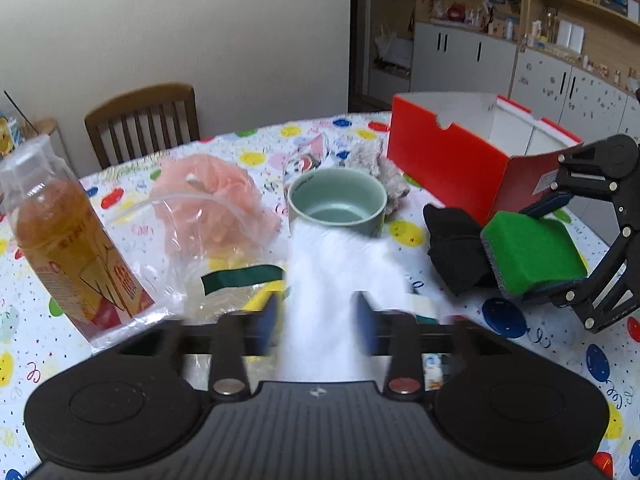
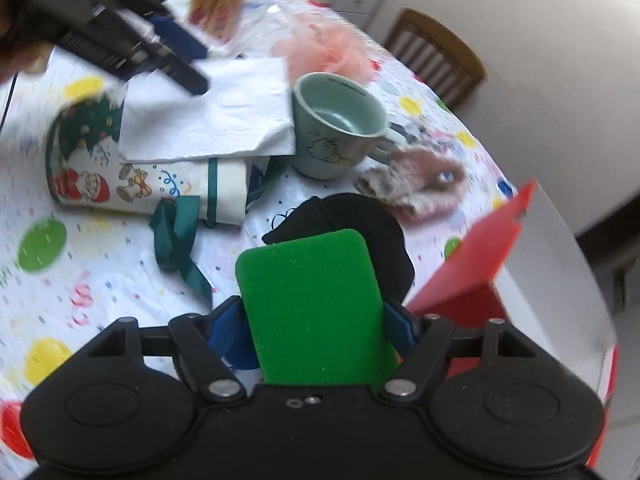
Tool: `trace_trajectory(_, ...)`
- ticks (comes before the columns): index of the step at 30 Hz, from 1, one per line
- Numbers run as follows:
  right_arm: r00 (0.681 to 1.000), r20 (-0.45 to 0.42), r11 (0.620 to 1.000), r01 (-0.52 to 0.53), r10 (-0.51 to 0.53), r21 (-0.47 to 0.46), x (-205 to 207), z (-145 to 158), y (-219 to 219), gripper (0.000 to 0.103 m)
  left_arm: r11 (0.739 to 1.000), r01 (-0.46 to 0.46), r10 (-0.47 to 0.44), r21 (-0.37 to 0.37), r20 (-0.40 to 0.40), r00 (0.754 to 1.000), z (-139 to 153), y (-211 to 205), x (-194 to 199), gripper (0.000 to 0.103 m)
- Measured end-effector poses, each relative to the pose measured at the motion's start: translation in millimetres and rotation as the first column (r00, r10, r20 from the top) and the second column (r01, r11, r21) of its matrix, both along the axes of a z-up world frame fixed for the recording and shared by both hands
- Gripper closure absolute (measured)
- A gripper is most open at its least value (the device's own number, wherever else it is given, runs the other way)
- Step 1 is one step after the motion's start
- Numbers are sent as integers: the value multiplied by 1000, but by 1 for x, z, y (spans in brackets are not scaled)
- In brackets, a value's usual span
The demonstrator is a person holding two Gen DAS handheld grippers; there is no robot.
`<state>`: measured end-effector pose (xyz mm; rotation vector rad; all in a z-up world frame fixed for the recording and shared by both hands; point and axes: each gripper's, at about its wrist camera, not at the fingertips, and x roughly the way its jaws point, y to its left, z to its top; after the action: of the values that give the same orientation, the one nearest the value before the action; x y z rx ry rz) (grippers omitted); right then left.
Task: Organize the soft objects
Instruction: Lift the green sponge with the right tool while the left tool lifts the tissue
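Note:
My right gripper [image 2: 316,320] is shut on a green sponge [image 2: 312,304], held above a black cloth [image 2: 360,216]; both show in the left wrist view, the gripper [image 1: 532,256] and sponge [image 1: 532,252] by the red box [image 1: 448,160]. My left gripper [image 1: 316,320] holds a white napkin [image 1: 332,280] between its blue pads; the napkin shows in the right wrist view [image 2: 208,112], over a Christmas-print cloth [image 2: 132,176]. A pink bath pouf [image 1: 216,200], a fuzzy grey-pink item [image 1: 384,176] and the black cloth [image 1: 456,248] lie on the table.
A pale green cup [image 1: 340,204] stands mid-table just beyond the napkin. A bottle of amber liquid in a clear bag [image 1: 68,240] stands at the left. A wooden chair [image 1: 144,120] is behind the table. The red box [image 2: 512,264] is open on top.

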<state>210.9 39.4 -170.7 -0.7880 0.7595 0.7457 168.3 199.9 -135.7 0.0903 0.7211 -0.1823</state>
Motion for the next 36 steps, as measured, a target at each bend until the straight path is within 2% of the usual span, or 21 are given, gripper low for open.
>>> trace_trajectory(1,1000,-11,1000,23,-23,20,-1,3,-3,29,1000,3,-3,-3,14,1000,2,0,-3,15)
trace_trajectory(4,995,-45,993,94,-90,77,-6,10,-12,29,1000,23,-21,-20,59,998,6,1,-13,15)
trace_trajectory(11,976,-100,969,205,-192,138,-22,15,-24,29,998,52,-54,45,31,998,-8,-16,-14,15)
trace_trajectory(17,969,-116,962,232,-217,144,-28,12,-27,29,989,91,-90,114,-9,996,-25,-31,-13,17)
trace_trajectory(19,967,-119,959,240,-224,148,-28,12,-28,29,991,79,-78,110,-17,997,-28,-29,-13,23)
trace_trajectory(25,959,-123,949,271,-254,159,-31,11,-32,29,997,44,-41,57,-44,998,-30,-18,-10,61)
trace_trajectory(26,958,-124,947,277,-259,162,-31,12,-33,29,998,35,-33,45,-47,998,-29,-16,-9,72)
trace_trajectory(28,955,-118,942,290,-273,168,-34,14,-35,29,999,8,-6,37,-53,999,-28,-13,-8,78)
trace_trajectory(30,951,-117,935,304,-286,181,-35,18,-37,29,1000,-6,7,9,-61,998,-27,-8,-6,91)
trace_trajectory(36,942,-96,913,336,-323,230,-36,36,-46,30,997,-48,46,-64,-33,998,-11,4,-8,95)
